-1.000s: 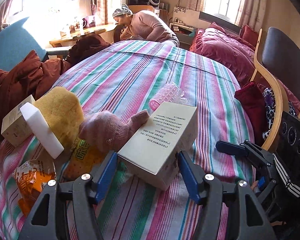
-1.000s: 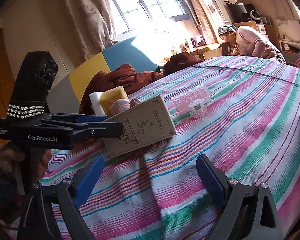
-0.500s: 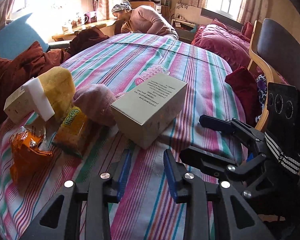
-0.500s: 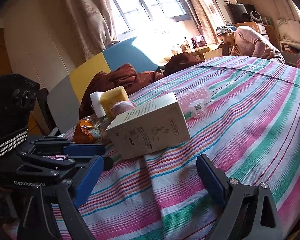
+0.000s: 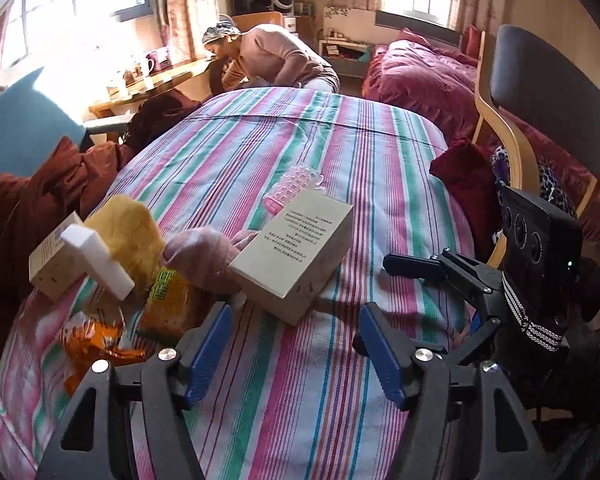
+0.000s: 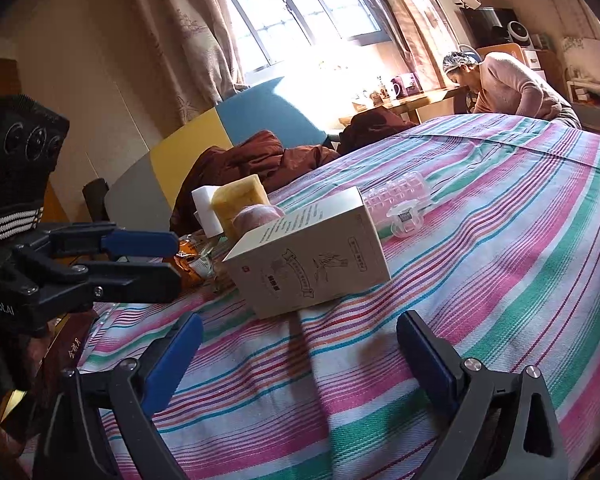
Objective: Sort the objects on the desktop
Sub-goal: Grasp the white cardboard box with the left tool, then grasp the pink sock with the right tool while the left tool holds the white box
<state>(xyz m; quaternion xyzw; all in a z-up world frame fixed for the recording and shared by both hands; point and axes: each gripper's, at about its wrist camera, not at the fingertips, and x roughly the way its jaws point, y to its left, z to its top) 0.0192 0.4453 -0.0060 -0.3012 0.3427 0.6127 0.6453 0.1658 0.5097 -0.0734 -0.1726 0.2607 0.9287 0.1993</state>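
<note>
The beige carton [image 5: 296,256] lies flat on the striped cloth [image 5: 284,152] just ahead of the left gripper [image 5: 296,340], whose blue pads [image 5: 208,348] stand spread wide and hold nothing — the box sits beyond their tips, not between them. The right gripper [image 6: 300,356] is likewise spread and empty, with the same carton straight ahead of it. To the left tool's near left, a pink knit piece [image 5: 204,252] touches the carton's edge, with snack packets [image 5: 100,332] and a yellow sponge [image 5: 128,228] crowded beside it. Beyond the carton lies a pink roller [image 5: 292,188]. The likely trouble: closing in from here, the left-hand pad could snag the knit piece or shove the carton askew into the roller, since the cloth is soft and wrinkles underneath.
</note>
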